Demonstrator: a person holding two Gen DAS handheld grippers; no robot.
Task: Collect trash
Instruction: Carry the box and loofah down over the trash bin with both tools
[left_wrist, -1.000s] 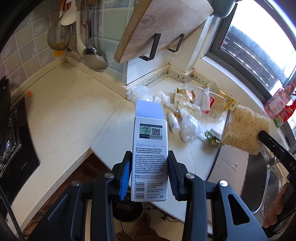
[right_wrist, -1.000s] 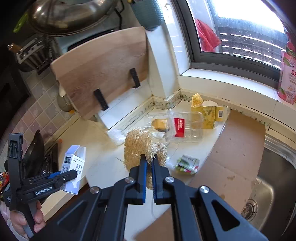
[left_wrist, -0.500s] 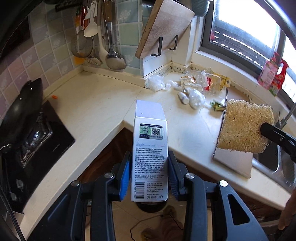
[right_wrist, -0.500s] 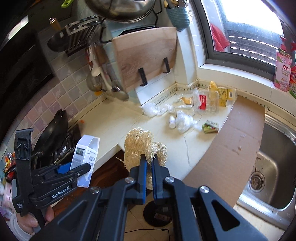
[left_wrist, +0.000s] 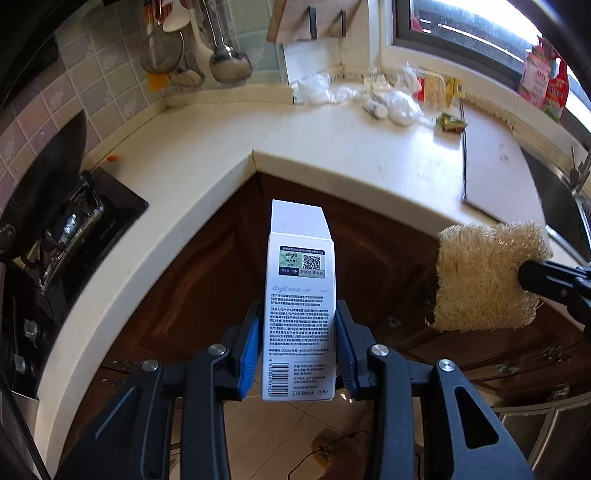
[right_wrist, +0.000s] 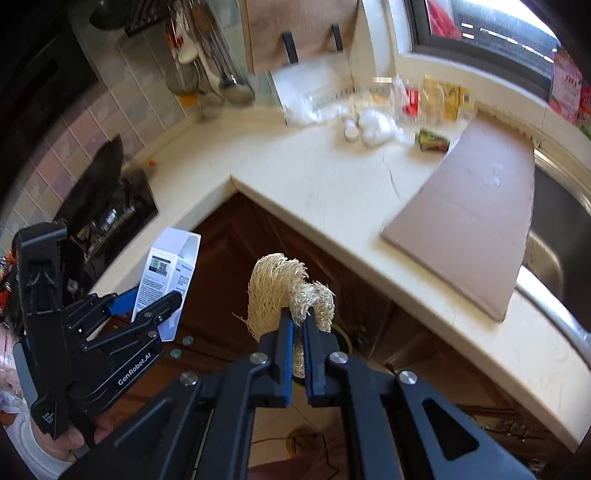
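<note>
My left gripper is shut on a tall white carton box with printed text and a QR code, held upright in front of the dark cabinet doors. The box and left gripper also show in the right wrist view, box. My right gripper is shut on a tan loofah scrubber, which also shows in the left wrist view. More trash lies on the counter's far corner: crumpled plastic bags, a clear container, a yellow carton, a green wrapper.
The cream counter bends around a corner, above brown cabinets. A cardboard sheet lies by the steel sink. A black stove is at left. Utensils and a cutting board hang on the wall.
Both grippers have pulled back from the counter and lowered, still holding the box and the loofah. The counter edge and cabinets now fill the middle of both views.
</note>
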